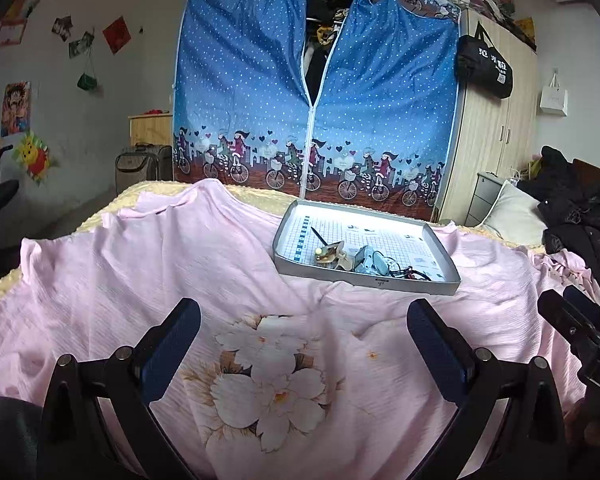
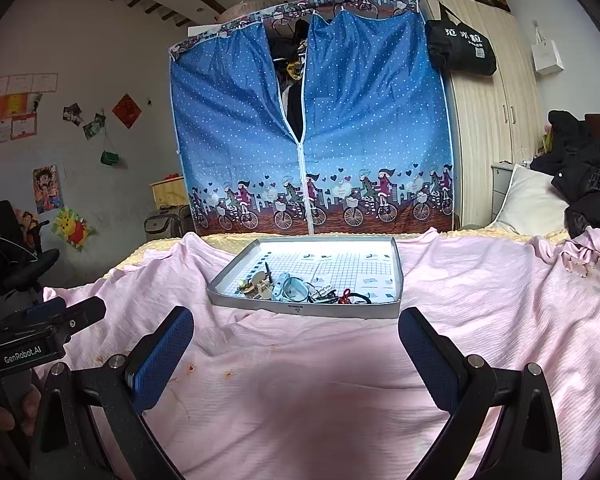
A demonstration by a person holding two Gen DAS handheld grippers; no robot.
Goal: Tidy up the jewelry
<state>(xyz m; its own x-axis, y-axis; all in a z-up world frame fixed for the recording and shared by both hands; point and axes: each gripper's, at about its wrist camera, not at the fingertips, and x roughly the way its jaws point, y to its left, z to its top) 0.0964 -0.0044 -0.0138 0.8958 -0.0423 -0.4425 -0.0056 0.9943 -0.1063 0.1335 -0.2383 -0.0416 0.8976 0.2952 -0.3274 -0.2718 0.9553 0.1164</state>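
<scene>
A shallow grey tray [image 1: 404,285] [image 2: 220,290] with a grid-printed floor lies on a pink bedspread. A heap of jewelry [image 1: 364,261] [image 2: 296,289] sits at its near edge: beige clips, a pale blue piece, dark cords, a red bit. A thin black stick [image 1: 317,235] lies apart in the tray. My left gripper [image 1: 304,330] hovers open over the flower print, short of the tray and left of it. My right gripper [image 2: 296,338] is open too, just before the tray's near wall. Each gripper shows at the edge of the other's view: the right gripper [image 1: 572,320], the left gripper [image 2: 60,312].
The pink bedspread [image 1: 180,264] [image 2: 480,300] covers a bed with a yellow blanket edge. Behind stands a blue fabric wardrobe [image 1: 316,92] [image 2: 312,120] and a wooden cupboard [image 1: 492,120]. Dark clothes [image 1: 580,216] and a pillow [image 2: 528,200] lie at the right.
</scene>
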